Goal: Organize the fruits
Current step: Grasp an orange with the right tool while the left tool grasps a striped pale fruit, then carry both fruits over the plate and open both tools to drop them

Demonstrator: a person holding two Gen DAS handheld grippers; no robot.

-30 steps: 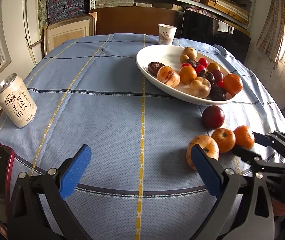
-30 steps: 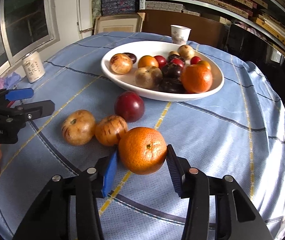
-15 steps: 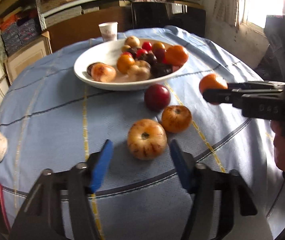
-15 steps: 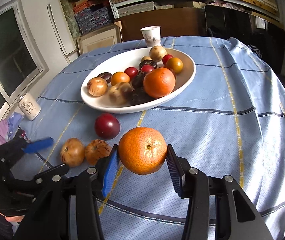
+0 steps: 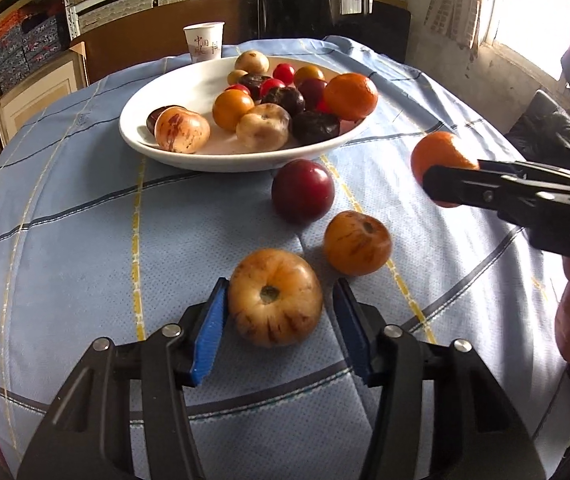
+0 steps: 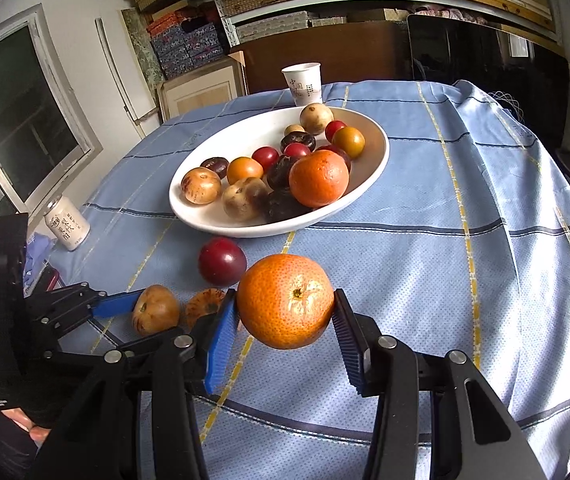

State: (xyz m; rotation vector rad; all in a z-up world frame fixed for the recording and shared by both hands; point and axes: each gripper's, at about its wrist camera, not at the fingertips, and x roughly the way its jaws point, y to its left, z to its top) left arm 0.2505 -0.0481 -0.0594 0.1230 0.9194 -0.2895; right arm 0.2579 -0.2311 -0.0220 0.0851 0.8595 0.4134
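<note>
two grippers, the left gripper (image 5: 277, 322) and the right gripper (image 6: 283, 330). one white bowl (image 6: 377, 160), one paper cup (image 6: 303, 84), one drink can (image 6: 67, 226). four fruits are outside the bowl: one orange (image 6: 287, 306), one dark red plum (image 5: 302, 191), two tan speckled fruits (image 5: 275, 298).

Both wrist cameras look low and close across the table, sharing the white bowl (image 5: 189, 160) (image 6: 205, 224).

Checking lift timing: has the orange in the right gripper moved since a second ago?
Yes. The orange has risen off the tablecloth, toward the white bowl.
</note>
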